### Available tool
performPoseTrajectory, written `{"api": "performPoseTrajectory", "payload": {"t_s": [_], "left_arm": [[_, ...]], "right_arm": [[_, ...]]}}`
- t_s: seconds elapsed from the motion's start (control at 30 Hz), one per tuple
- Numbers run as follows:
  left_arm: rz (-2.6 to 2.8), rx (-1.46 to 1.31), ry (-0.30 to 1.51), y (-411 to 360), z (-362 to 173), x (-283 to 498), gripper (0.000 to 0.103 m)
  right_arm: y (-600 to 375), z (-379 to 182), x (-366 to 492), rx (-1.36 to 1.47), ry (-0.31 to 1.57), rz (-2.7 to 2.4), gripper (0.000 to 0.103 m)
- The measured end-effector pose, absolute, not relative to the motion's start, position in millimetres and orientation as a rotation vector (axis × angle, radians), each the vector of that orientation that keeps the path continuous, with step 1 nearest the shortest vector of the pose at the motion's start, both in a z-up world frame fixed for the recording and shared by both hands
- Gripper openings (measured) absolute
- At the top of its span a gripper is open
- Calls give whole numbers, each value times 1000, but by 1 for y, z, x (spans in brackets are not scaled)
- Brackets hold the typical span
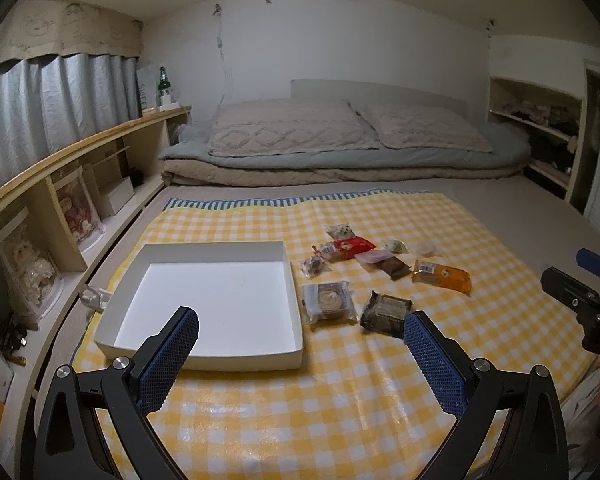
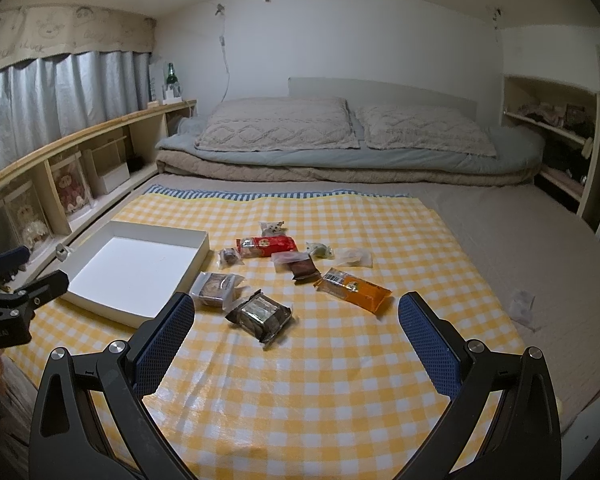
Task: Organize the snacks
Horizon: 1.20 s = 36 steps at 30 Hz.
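A: How are the grippers held?

B: Both hover low over the near part of the yellow-and-white checked cloth (image 2: 300,380), pointing towards the far wall. The left gripper (image 1: 300,338) has its blue mesh-padded fingers (image 1: 434,364) spread wide with nothing between them; the right gripper (image 2: 296,326) is spread apart the same way and also holds nothing. The left one stands nearer the box, the right one nearer the snacks.

A: What lies past them?

B: On the left, a shallow white cardboard box (image 1: 204,354), square and open-topped with low walls, its floor bare. Just right of it lie two crinkly wrapped cakes: one in clear film (image 2: 214,288) close to the box's right wall, one in dark glossy film (image 2: 260,314) beside it. Further right is a flat orange packet (image 2: 354,288). Beyond those are a brown wrapped bar (image 2: 298,266), a long red packet (image 2: 266,246) and several small clear-wrapped sweets, all loosely clustered and some touching.

A: Any room to move?

B: The cloth looks slick and slightly creased, and its near half is bare. To the right it ends on the plain grey mattress (image 2: 520,232); a small clear wrapper (image 2: 522,306) lies there. Its far edge shows a blue striped hem, with folded quilts and two textured pillows (image 2: 276,124) beyond. Wooden shelves (image 1: 60,168) run along the left.
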State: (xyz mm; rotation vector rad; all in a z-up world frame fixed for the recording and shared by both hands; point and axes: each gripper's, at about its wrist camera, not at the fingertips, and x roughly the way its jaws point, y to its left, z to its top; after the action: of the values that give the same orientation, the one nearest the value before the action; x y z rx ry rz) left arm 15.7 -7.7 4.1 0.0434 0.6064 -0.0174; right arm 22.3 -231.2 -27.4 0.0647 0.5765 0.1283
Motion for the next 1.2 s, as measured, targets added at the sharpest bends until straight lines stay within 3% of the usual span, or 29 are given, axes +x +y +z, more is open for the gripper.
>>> {"api": "performPoseTrajectory", "payload": {"t_s": [0.6, 0.87, 1.07, 1.2], "left_arm": [[-108, -77, 780, -24, 34, 163, 103], [-92, -205, 1010, -39, -9, 245, 103], [-76, -282, 1201, -58, -55, 315, 103], [-6, -256, 1231, -77, -87, 354, 103]], "right_arm": [[-270, -8, 96, 165, 634, 103, 103], [-288, -21, 147, 189, 629, 120, 103], [-299, -57, 205, 159, 733, 140, 103], [-312, -88, 238, 205, 826, 141, 103]]}}
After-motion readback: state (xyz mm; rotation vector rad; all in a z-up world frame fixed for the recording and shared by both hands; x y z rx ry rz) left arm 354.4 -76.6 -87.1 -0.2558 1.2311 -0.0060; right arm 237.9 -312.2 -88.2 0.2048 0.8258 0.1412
